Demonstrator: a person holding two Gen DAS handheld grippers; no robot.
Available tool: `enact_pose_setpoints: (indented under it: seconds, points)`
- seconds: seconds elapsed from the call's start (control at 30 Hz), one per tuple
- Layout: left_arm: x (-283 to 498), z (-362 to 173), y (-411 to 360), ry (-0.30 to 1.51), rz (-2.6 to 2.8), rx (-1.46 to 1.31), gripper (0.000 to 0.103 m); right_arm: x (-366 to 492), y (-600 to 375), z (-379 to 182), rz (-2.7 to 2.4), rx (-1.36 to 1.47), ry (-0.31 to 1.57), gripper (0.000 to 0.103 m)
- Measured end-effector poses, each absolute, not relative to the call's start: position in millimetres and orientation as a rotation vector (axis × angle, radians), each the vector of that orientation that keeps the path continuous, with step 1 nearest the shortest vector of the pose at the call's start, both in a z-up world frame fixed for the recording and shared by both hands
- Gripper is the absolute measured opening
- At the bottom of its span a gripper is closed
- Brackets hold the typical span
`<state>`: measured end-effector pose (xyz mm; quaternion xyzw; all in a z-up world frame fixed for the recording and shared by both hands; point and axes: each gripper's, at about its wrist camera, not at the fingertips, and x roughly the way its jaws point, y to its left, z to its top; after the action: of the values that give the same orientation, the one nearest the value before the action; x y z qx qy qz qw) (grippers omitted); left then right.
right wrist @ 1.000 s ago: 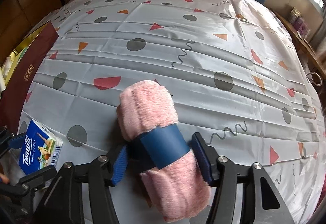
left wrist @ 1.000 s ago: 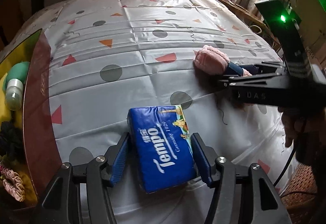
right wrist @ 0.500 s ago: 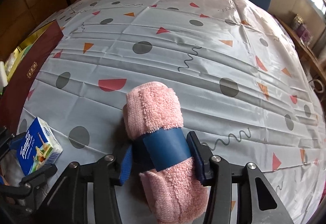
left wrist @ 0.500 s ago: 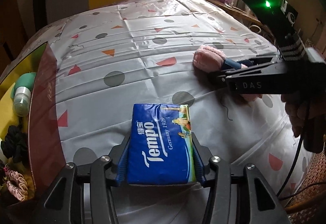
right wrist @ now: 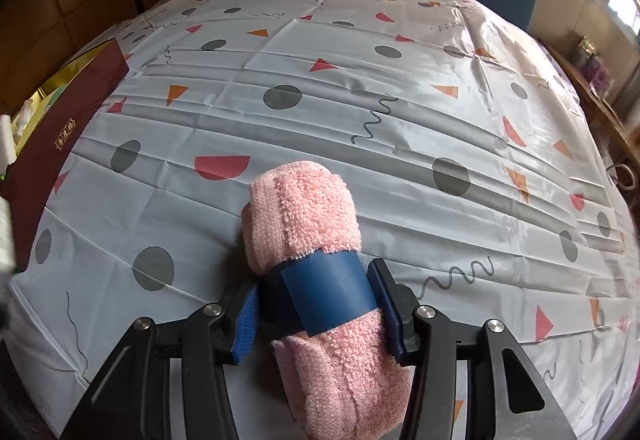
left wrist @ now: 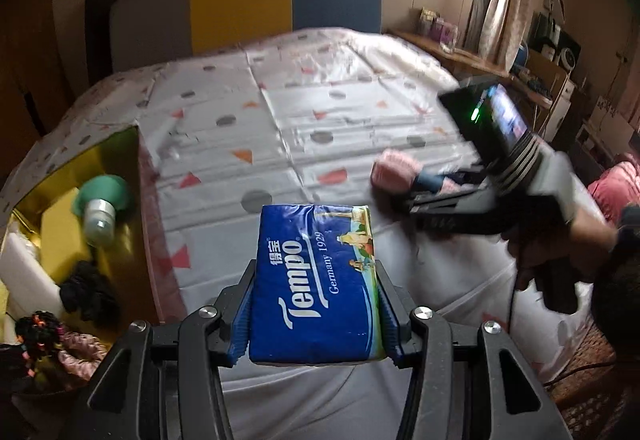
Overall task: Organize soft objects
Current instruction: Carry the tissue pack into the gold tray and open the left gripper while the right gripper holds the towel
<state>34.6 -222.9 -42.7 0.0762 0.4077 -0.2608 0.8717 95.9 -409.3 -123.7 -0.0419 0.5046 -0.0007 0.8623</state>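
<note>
Left gripper [left wrist: 316,314] now pinching the blue tissue pack [left wrist: 316,276] and up off the tablecloth [left wrist: 320,112], not resting flat like a moment ago; ready to go in the gold box [left wrist: 68,176] just left. Right gripper [right wrist: 320,306] squeezing the pink towel roll [right wrist: 316,260], low on the cloth. Lots of open room ahead, box wall close

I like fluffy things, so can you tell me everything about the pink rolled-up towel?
The pink towel is fluffy looped terry cloth, rolled into a thick log. A smooth dark blue band wraps its middle. It lies on the patterned tablecloth, pointing away from the camera. The right gripper is shut on it, blue pads pressing the banded part from both sides.
</note>
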Motion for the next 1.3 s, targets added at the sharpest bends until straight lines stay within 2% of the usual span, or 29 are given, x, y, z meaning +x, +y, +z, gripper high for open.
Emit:
enact_pose_setpoints:
  seconds: [0.63,1.3]
  points:
    - [29,8,-152,0.754,-0.43,0.062,0.052,92,-412,-124,0.003,-0.069,1.023,0.052]
    - [34,-6,-42,0.774,-0.182,-0.008,0.052,91,-410,-125,-0.012,-0.082,1.014,0.052]
